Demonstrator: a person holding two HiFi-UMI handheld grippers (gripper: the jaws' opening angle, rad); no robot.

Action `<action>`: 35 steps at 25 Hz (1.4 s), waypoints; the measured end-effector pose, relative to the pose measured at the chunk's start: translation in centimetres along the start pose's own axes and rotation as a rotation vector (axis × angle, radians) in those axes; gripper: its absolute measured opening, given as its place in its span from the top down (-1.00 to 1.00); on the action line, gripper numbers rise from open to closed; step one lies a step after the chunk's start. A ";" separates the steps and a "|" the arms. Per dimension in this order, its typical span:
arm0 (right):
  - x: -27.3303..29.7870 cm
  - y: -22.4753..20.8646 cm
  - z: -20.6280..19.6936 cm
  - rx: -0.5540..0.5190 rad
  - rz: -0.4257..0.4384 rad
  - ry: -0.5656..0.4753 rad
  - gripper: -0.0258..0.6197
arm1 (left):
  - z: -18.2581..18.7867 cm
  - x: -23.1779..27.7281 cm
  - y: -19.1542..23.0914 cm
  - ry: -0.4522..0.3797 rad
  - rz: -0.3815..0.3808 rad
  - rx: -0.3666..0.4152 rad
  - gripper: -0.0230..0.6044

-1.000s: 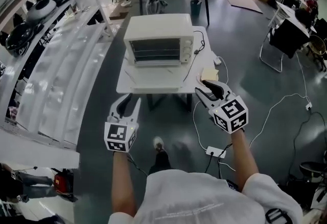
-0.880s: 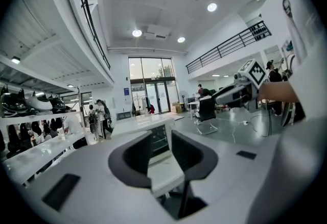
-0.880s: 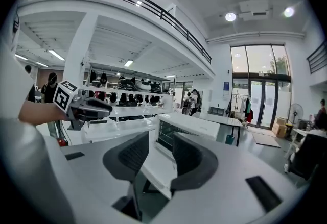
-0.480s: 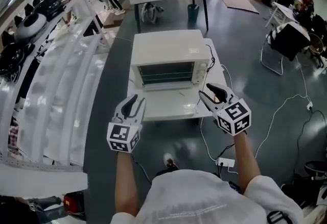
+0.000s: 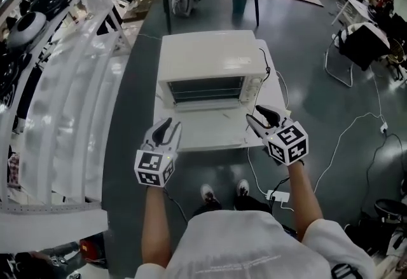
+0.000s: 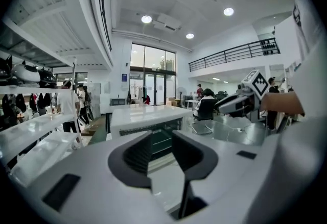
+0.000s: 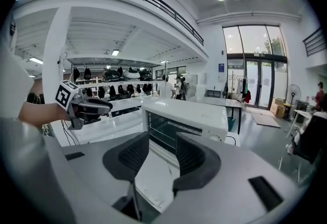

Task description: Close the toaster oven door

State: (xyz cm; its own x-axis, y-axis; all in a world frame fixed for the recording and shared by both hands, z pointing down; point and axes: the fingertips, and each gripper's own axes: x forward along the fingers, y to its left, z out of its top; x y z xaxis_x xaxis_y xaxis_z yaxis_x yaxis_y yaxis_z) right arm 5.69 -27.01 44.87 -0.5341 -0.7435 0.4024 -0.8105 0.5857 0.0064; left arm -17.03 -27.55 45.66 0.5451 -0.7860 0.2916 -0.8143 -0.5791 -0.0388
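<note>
while open, door (image 5: 202, 125) looks partly hidden.

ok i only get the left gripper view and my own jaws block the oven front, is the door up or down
observer: down. In the head view the door is open and level, sticking out toward the person from the toaster oven.
operator: is the right gripper on it
observer: no. The right gripper is by the door's right front corner, and its own view shows the jaws apart with nothing between them.
operator: anything on the floor near the person
observer: a white power strip lies just right of the shoes.
</note>
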 end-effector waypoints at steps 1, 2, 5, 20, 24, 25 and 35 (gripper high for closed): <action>0.4 -0.3 -0.6 0.010 0.006 0.011 0.45 | -0.5 0.3 -0.1 0.012 0.002 -0.013 0.54; 0.8 -0.6 -1.2 0.020 0.011 0.022 0.45 | -0.9 0.5 -0.4 0.025 0.000 -0.021 0.54; 2.0 -1.0 -3.9 0.061 0.038 0.064 0.42 | -2.5 1.3 -1.1 0.064 -0.003 -0.031 0.54; 5.2 -0.3 -20.7 0.238 0.107 0.333 0.32 | -13.5 2.6 -3.9 0.243 0.060 -0.192 0.54; 5.6 0.9 -24.5 0.239 0.130 0.421 0.29 | -15.5 2.2 -4.6 0.283 0.061 -0.214 0.54; 5.8 1.2 -25.4 0.243 0.136 0.438 0.29 | -15.9 2.0 -4.7 0.292 0.063 -0.217 0.54; 9.3 2.3 -28.4 0.288 0.153 0.440 0.29 | -18.7 0.2 -4.8 0.353 0.099 -0.247 0.54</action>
State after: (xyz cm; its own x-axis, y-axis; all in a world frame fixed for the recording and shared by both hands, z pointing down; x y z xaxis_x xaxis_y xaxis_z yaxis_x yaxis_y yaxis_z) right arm 5.70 -23.46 74.63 -0.5499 -0.4158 0.7244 -0.7977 0.5186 -0.3079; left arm -16.72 -20.92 63.79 0.3954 -0.6883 0.6083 -0.9058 -0.4021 0.1338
